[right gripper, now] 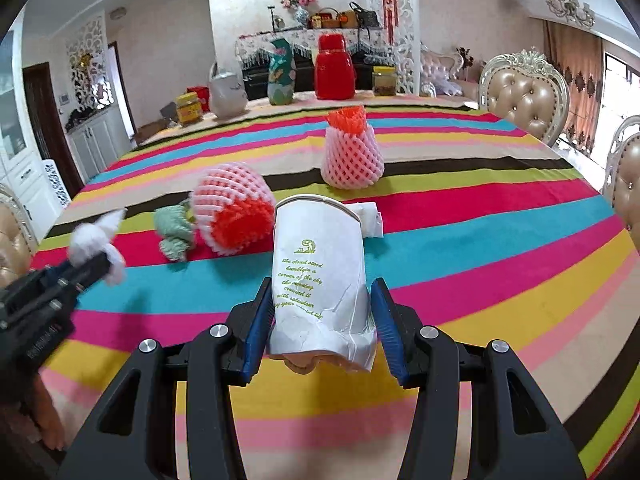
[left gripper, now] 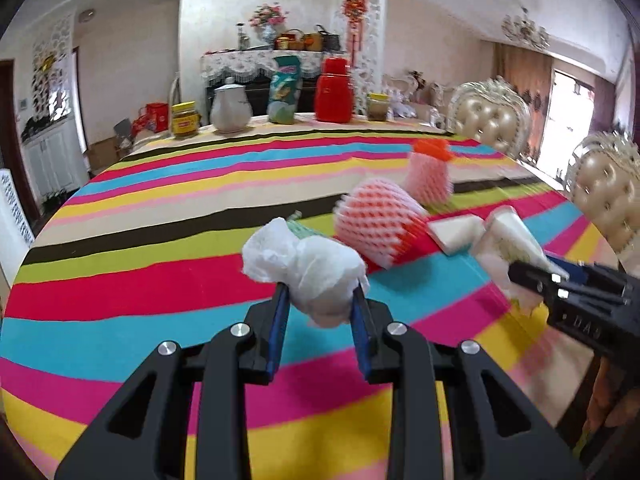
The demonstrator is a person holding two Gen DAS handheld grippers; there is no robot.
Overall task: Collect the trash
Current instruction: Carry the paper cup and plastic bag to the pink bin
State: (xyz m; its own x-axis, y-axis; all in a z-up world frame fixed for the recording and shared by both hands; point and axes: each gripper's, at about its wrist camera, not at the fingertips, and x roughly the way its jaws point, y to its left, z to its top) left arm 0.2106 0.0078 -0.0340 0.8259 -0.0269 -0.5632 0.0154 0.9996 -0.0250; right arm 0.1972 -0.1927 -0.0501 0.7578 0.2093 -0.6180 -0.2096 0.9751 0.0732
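Left gripper [left gripper: 320,300] pinches a crumpled white tissue [left gripper: 304,268] — right gripper [right gripper: 320,312] clamps a crushed paper cup [right gripper: 320,276].

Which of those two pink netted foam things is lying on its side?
The nearer foam net, beside the green foam scrap, lies tipped over, its orange-red opening facing the camera. The farther foam net stands upright, orange frill on top.

A crumpled white tissue wad [left gripper: 304,268] is held above the striped cloth; a creased white paper cup [right gripper: 320,276] with green lettering is likewise held, mouth pointing away; two pink foam fruit nets, one on its side [right gripper: 232,212], one upright [right gripper: 350,156]; a green crumpled scrap [right gripper: 174,232]; a folded white paper [right gripper: 370,218].
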